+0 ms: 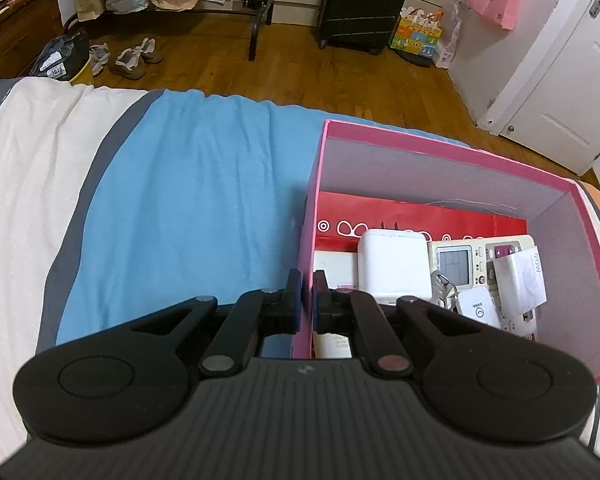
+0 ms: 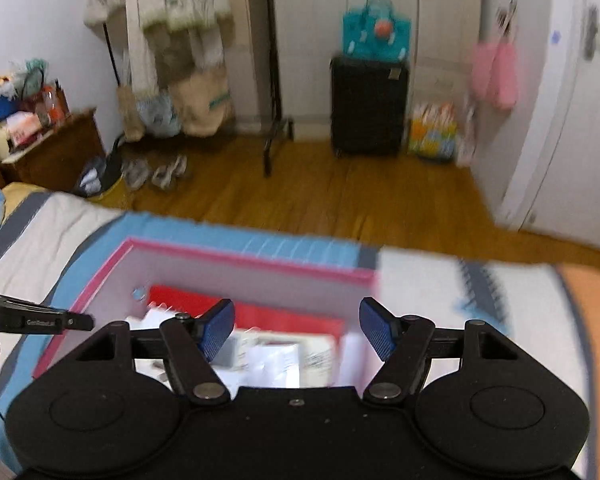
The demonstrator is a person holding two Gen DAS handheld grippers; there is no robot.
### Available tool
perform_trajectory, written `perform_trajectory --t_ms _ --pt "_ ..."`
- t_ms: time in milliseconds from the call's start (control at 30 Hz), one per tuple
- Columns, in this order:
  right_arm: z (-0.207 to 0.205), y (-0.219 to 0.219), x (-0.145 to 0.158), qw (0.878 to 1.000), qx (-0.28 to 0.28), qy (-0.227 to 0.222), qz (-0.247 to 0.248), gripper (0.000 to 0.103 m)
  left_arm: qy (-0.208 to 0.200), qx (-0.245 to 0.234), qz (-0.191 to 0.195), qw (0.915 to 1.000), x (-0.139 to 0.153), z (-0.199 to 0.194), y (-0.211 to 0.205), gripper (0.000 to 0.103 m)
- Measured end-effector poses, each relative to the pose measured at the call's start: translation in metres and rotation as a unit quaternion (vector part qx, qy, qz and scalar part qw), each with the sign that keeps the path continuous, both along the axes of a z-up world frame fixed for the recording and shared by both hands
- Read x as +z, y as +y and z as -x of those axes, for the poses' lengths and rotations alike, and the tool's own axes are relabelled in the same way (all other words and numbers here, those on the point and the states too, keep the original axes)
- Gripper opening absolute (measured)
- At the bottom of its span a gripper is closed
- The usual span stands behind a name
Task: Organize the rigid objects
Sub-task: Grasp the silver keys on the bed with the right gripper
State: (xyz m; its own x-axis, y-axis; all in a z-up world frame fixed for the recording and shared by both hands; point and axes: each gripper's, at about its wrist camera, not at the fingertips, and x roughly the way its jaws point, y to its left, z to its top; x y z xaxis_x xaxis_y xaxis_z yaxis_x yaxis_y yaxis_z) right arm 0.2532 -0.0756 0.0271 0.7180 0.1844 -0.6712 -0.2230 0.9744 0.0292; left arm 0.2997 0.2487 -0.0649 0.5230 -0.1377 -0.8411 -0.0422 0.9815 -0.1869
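Left wrist view shows us the pink box (image 1: 452,152) at the right of the frame, resting on the blue blanket (image 1: 188,208). The left gripper (image 1: 307,296) is closed on the left wall of this box, one pad outside and one inside, so we judge it is steadying the box.

Inside, in the lower right of the frame, we see a white charger block (image 1: 392,264), a remote control (image 1: 464,264) with a small screen, a white adapter (image 1: 520,276), some keys (image 1: 442,288) and a red sheet (image 1: 420,216) under them. The blanket in this view carries no loose object (what lies outside the frame we cannot tell), so we judge the collecting is mostly done.

In the right wrist view, which is blurred, the right gripper (image 2: 297,328) hangs over the box at the lower centre with its blue pads wide apart and nothing between them.

For writing, "90W" can be read on the adapter, and "3018" on a label on a dark bag (image 1: 62,56) at the upper left. Other print is too small to read.
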Motion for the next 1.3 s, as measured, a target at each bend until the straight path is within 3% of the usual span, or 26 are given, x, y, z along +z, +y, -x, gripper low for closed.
perform_trajectory --t_ms 100,300,633,733,833,900,1033,1067,1133,1167,1200,1300 --pt "0.009 -0.035 0.010 1.000 -0.006 -0.026 0.009 0.077 -0.001 -0.001 -0.007 1.0000 0.000 0.000 -0.002 0.004" --pt "0.008 -0.093 -0.005 0.999 0.013 -0.016 0.034 0.077 -0.001 -0.001 -0.016 0.9999 0.000 0.001 -0.005 0.004" --pt "-0.022 -0.167 -0.092 0.997 -0.047 0.054 -0.031 0.077 0.004 -0.002 -0.032 0.9995 0.000 0.000 -0.009 0.004" --pt "-0.035 -0.176 -0.132 0.995 -0.060 0.073 -0.012 0.074 0.003 -0.003 -0.037 0.9993 0.001 0.000 -0.011 0.004" --pt "-0.040 -0.180 -0.163 0.996 -0.067 0.060 0.023 0.073 0.002 -0.003 -0.038 0.9993 0.001 -0.001 -0.012 0.004" --pt "-0.041 -0.185 -0.170 0.997 -0.068 0.027 0.001 0.075 0.004 -0.004 -0.039 0.9992 0.000 -0.002 -0.013 0.004" --pt "-0.046 -0.187 -0.176 0.996 -0.081 0.012 -0.019 0.076 0.007 -0.007 -0.050 0.9987 -0.003 -0.004 -0.017 0.004" --pt "-0.046 -0.186 -0.175 0.996 -0.083 0.012 -0.014 0.073 0.006 -0.007 -0.051 0.9987 -0.003 -0.004 -0.017 0.004" --pt "-0.047 -0.184 -0.171 0.996 -0.091 0.011 -0.014 0.059 0.006 -0.006 -0.050 0.9987 -0.003 -0.004 -0.017 0.004" --pt "-0.047 -0.184 -0.168 0.995 -0.095 0.014 -0.025 0.042 0.006 -0.006 -0.049 0.9988 -0.003 -0.004 -0.017 0.004" --pt "-0.047 -0.183 -0.165 0.994 -0.100 0.017 -0.034 0.033 0.006 -0.006 -0.050 0.9987 -0.003 -0.004 -0.016 0.004" --pt "-0.050 -0.183 -0.158 0.992 -0.109 0.029 -0.060 0.030 0.005 -0.007 -0.050 0.9987 -0.003 -0.005 -0.016 0.004"
